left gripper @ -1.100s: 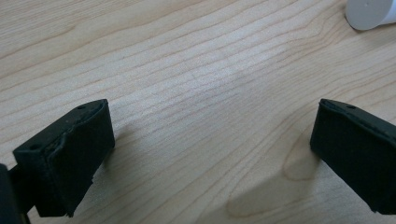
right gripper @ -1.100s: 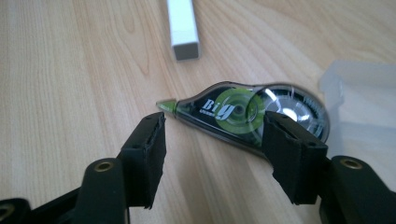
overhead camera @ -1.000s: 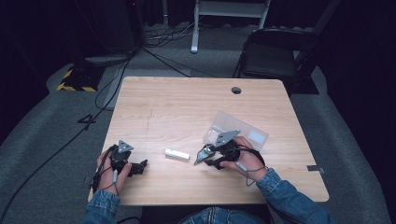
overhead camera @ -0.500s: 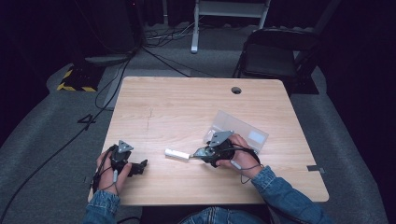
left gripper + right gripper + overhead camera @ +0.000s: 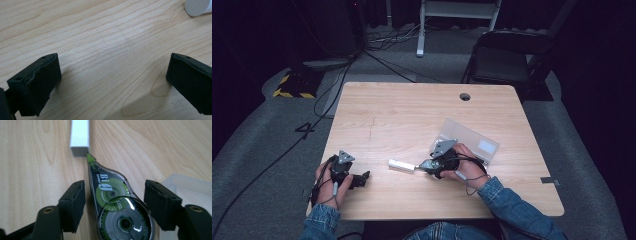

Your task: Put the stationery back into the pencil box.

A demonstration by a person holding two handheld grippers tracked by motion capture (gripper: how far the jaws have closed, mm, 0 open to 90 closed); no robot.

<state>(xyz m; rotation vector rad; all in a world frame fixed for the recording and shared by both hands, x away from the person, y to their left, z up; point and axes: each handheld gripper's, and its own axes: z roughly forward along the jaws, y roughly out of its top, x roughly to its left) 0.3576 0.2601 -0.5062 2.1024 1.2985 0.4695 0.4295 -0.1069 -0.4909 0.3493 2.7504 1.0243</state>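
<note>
Right gripper (image 5: 115,205) fingers stood wide around the correction tape (image 5: 117,207), unpressed; its tip touched the white cap (image 5: 79,138). Next: close and grip.

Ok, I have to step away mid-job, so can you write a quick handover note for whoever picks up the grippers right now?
Left gripper: open, nothing between its jaws, low over the table.
Right gripper: jaws have just been closing around the correction tape dispenser; whether the pads press on it I cannot tell.
Things: the dispenser's green tip sits at the end of the white cap; the clear case lies beside the right hand.
Done: tip lined up with the cap.
Left: probably seat the tip in the cap, perhaps steadying the cap with the left gripper.
</note>
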